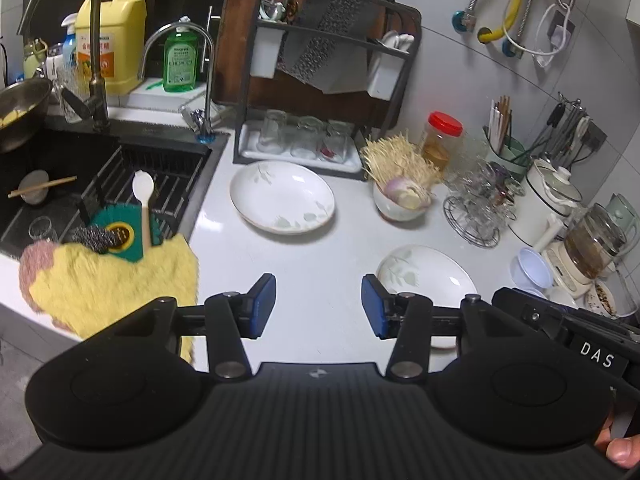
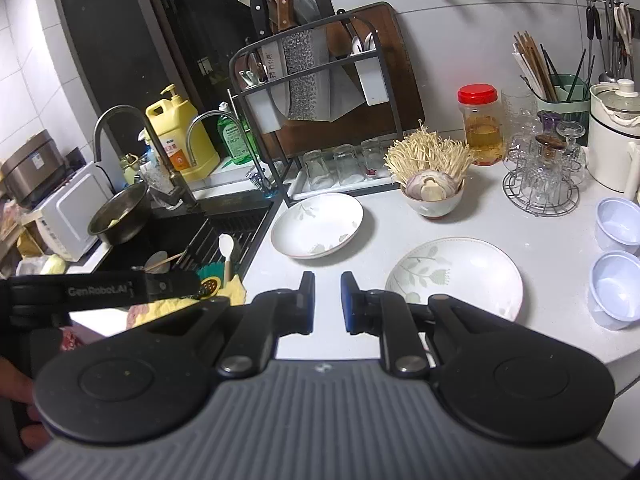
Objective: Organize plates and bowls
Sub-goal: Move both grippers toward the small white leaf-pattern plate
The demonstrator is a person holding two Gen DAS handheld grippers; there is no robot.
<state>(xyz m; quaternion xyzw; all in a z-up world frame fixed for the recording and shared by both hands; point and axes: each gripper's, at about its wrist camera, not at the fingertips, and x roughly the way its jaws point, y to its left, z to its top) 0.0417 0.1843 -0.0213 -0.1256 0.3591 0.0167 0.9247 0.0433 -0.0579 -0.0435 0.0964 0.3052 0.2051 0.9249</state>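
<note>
- The left tool (image 1: 318, 306) hung over the white desk (image 1: 304, 256) with its blue-padded jaws spread apart and nothing between them.
- The right tool (image 2: 327, 303) had its jaws drawn close, a narrow gap left, nothing gripped; I cannot tell whether it was fully closed.
- White lettering "DAS" (image 1: 597, 354) showed on the right tool's black body, and "GenRobot.AI" (image 2: 96, 290) on the left tool's body.
- A shallow white plate with a pale leaf print (image 2: 456, 276) lay flat on the desk just beyond the right tool.
- Two pale lilac plastic bowls (image 2: 618, 258) stood near the desk's right edge.
- A deeper white leaf-print plate (image 1: 282, 202) sat farther off, beside the black sink (image 1: 60, 168).
- A small white bowl holding enoki mushrooms and cut onion (image 2: 434, 196) stood behind.
- Farthest, a yellow pump jug with an orange label (image 1: 110, 36), its writing unreadable, stood by the tap.
</note>
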